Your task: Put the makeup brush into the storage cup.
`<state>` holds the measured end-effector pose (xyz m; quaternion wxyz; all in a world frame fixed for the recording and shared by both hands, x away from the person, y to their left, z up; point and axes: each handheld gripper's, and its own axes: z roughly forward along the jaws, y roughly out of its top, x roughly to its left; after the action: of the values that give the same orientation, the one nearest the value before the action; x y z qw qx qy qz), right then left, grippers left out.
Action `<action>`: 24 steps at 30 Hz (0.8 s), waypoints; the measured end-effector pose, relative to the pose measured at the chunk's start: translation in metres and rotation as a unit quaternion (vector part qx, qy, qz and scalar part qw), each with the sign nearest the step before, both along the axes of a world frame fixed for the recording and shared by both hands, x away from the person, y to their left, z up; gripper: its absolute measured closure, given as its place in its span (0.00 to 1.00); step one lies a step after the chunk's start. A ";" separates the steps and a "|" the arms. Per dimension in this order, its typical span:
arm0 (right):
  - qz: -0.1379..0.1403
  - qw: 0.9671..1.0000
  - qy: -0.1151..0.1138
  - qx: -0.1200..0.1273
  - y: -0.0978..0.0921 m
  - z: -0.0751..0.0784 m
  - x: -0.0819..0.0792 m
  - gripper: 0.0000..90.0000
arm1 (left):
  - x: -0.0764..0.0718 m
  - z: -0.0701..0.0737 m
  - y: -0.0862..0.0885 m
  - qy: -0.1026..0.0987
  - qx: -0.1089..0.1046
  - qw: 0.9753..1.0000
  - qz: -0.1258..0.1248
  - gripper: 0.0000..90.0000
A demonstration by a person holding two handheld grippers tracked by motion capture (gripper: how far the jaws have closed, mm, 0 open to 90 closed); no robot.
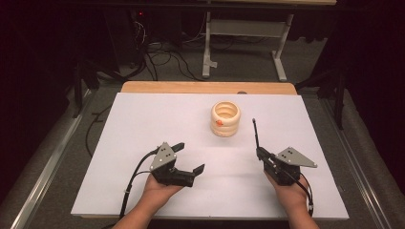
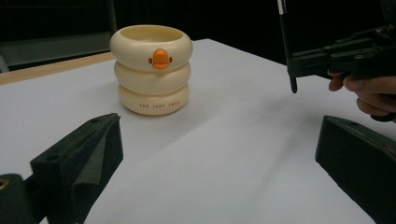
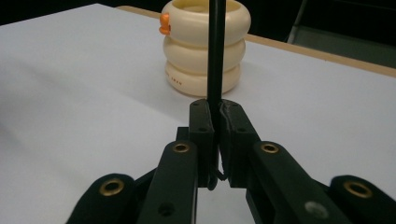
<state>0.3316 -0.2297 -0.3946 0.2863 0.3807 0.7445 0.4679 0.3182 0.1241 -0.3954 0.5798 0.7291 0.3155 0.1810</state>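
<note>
Under both grippers, white table (image 1: 143, 119), wood edge at the far side. Ahead of the right gripper (image 1: 260, 151), just left of its line, cream cup (image 1: 225, 119) of three stacked rings, upright, orange duck bill on its side; same cup (image 2: 152, 68) up front-left of the left gripper (image 1: 190, 157). Left jaws spread wide, holding nothing, cup well apart. Right jaws pressed together on a thin black pen (image 3: 214, 51), pointing forward past the cup's right side, not touching it.

We lose the black pen's (image 3: 215, 51) tip past the top edge; the cream holder's (image 3: 205, 46) small lettering stays unreadable.
</note>
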 end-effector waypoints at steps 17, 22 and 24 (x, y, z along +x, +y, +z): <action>0.041 0.999 -0.020 0.003 0.051 0.016 0.007 0.96 | 0.000 0.001 0.000 0.002 -0.008 1.000 -0.002 0.02; 0.047 0.999 -0.021 0.003 0.056 0.012 0.004 0.96 | 0.000 -0.001 0.001 0.005 -0.008 1.000 -0.002 0.02; 0.050 0.999 -0.021 0.004 0.056 0.008 0.002 0.96 | 0.000 -0.001 0.001 0.006 -0.008 1.000 -0.001 0.02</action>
<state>0.3336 -0.1733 -0.3866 0.2764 0.3346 0.7546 0.4921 0.3184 0.1254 -0.3968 0.5837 0.7261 0.3196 0.1732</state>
